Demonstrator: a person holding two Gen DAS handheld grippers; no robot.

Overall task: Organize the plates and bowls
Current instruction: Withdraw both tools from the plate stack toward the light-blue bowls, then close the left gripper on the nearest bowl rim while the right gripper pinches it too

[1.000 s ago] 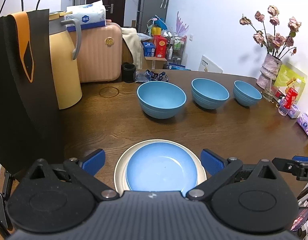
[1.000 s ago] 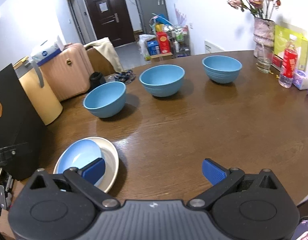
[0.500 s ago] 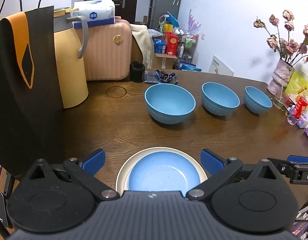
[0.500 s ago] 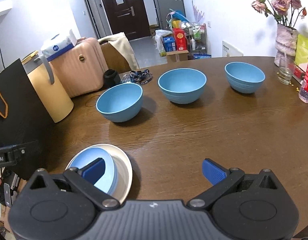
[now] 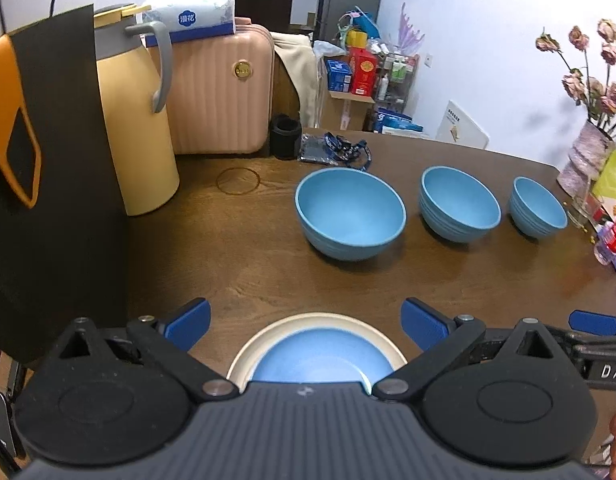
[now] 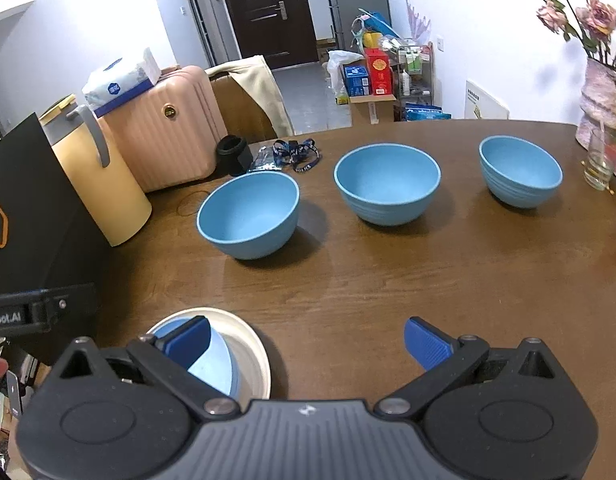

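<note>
bowls (image 6: 248, 216) in row, kettle (image 5: 135, 128) left

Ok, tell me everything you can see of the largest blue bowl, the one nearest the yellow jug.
The largest blue bowl is a matte light blue, plastic-looking, with a deep round body, a thin rim and faint ridges around its outside. It stands upright and empty on the wooden table, leftmost in the row of three bowls, apart from the middle bowl. Only the table touches it; neither gripper does.

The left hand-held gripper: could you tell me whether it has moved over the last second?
Yes. The left hand-held gripper has pulled back toward the table's near edge: the stacked plates now sit lower and more hidden under its body, with more bare table before the nearest blue bowl.
</note>
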